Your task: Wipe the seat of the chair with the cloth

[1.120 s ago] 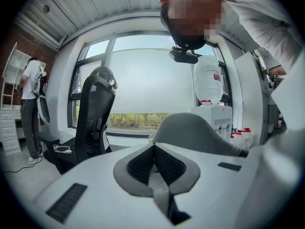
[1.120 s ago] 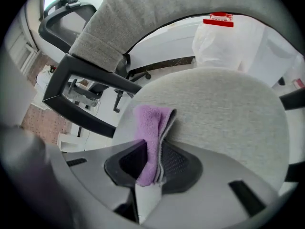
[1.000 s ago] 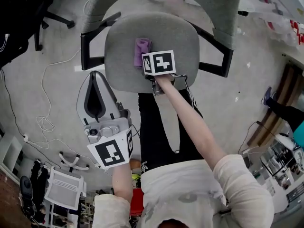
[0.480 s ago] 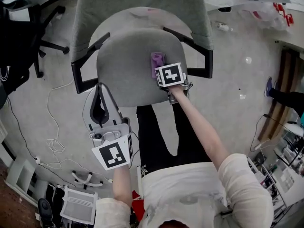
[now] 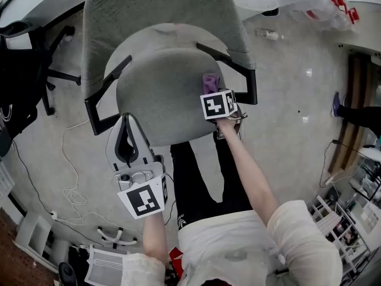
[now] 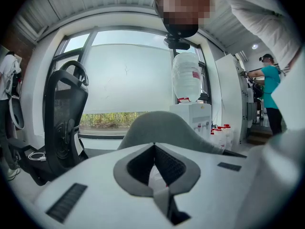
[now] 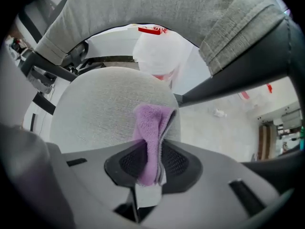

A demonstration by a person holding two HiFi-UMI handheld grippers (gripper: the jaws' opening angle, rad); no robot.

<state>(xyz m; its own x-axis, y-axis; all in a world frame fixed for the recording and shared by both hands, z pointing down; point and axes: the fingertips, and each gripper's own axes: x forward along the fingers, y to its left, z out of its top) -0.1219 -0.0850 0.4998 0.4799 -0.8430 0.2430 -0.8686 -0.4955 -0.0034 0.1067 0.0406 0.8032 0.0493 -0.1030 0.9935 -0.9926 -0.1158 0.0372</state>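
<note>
No legible words or numbers anywhere, black-and-white square patterns, not letters, on left marker cube (image 5: 143,199) and right marker cube (image 5: 215,105), red label on water bottle (image 6: 187,78) too small to read, red print on white bag (image 7: 157,51) unreadable

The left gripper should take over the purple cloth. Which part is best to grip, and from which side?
Probably the free folded end of the cloth, which sticks out past the right gripper over the seat. Come from above, one jaw each side: the fold forms a thin ridge, and the right gripper holds its near end.
</note>
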